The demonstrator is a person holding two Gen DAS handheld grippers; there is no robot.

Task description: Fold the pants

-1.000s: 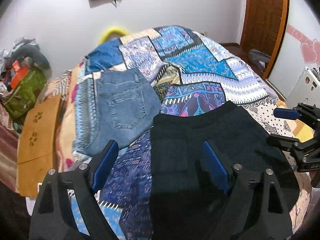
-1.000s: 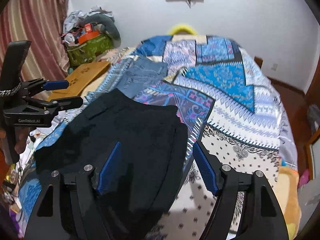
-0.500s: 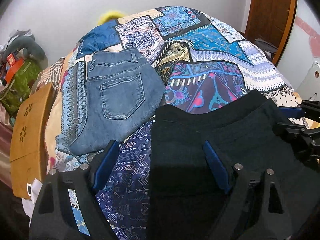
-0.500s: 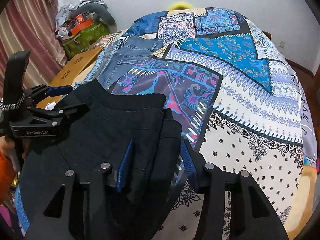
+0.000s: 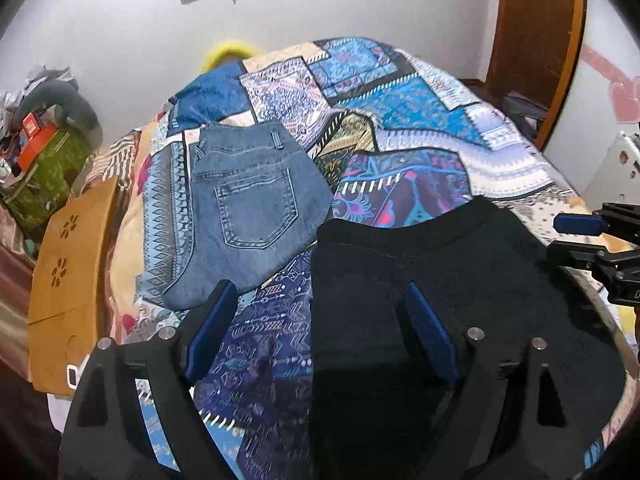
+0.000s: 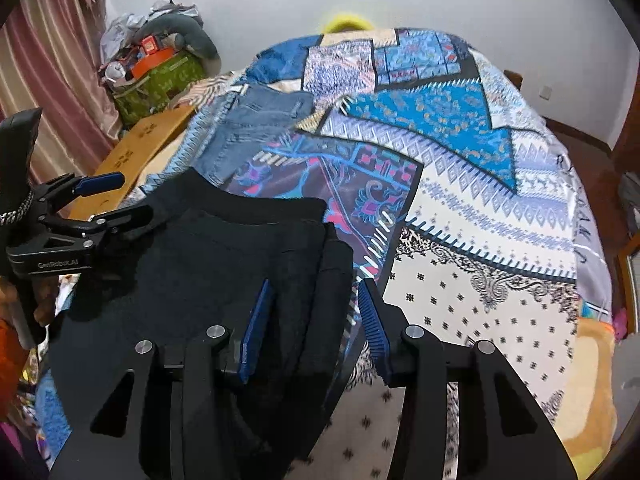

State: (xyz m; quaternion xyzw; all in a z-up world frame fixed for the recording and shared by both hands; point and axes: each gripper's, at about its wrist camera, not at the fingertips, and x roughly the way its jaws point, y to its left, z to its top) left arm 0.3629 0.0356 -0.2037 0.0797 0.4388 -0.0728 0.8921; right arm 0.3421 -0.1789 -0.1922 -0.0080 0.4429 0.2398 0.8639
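Black pants (image 5: 440, 280) lie folded on the patterned bedspread (image 5: 400, 92) near its front edge; they also show in the right wrist view (image 6: 224, 264). My left gripper (image 5: 320, 332) is open over the pants' left edge, one finger over the bedspread. My right gripper (image 6: 314, 320) is partly open, its jaws either side of the pants' thick right fold without pinching it. The left gripper shows in the right wrist view (image 6: 108, 196), and the right gripper in the left wrist view (image 5: 580, 236).
Folded blue jeans (image 5: 248, 216) lie on the bed behind and left of the black pants. A wooden board (image 5: 68, 276) and a green bag (image 5: 44, 176) of clutter stand left of the bed. A wooden door (image 5: 536, 40) is at the right.
My right gripper has narrowed from wide open around the pants' right fold. Both cameras tipped down toward the bed, then back up. The left gripper stayed open.
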